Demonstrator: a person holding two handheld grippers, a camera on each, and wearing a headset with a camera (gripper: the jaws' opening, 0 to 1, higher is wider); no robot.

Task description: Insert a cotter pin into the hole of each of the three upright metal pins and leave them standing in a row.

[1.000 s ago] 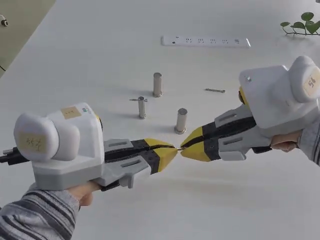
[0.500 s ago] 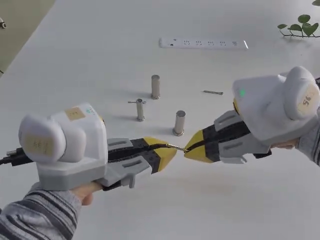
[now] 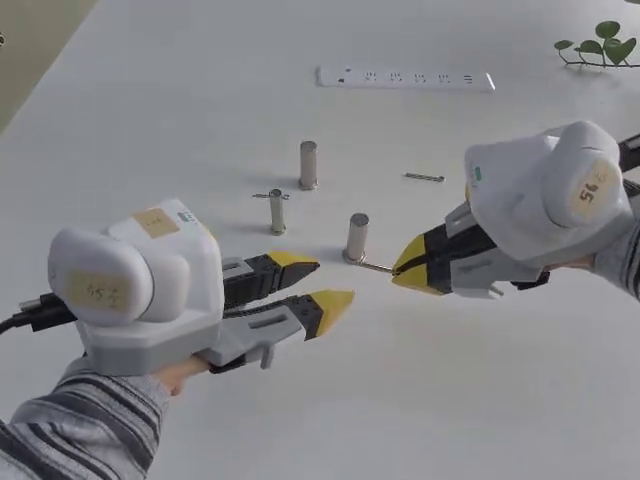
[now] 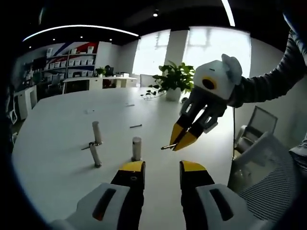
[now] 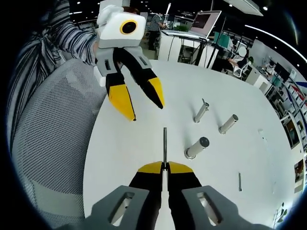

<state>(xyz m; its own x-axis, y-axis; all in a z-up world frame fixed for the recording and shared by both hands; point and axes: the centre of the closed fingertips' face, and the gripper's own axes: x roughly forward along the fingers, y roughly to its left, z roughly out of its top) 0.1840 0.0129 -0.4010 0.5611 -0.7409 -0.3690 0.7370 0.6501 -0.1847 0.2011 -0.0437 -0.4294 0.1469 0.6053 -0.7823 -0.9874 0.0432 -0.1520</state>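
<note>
Three metal pins stand upright on the white table: a far one (image 3: 308,165), a left one (image 3: 277,211) with a cotter pin through its top, and a near one (image 3: 356,238). My right gripper (image 3: 405,270) is shut on a cotter pin (image 3: 375,267), whose free end points at the base of the near pin (image 5: 196,147). This held cotter pin (image 5: 164,143) sticks straight out from the jaws. My left gripper (image 3: 322,282) is open with nothing in it, a little left of the held pin. A loose cotter pin (image 3: 424,177) lies at the right of the far pin.
A white power strip (image 3: 405,79) lies at the far side of the table. A green plant (image 3: 600,45) sits at the far right corner. A mesh chair (image 5: 48,143) stands off the table's edge behind the left gripper.
The left gripper has opened and let go of the cotter pin that both grippers held. The right gripper has kept it and drawn away to the right, beside the near pin.
</note>
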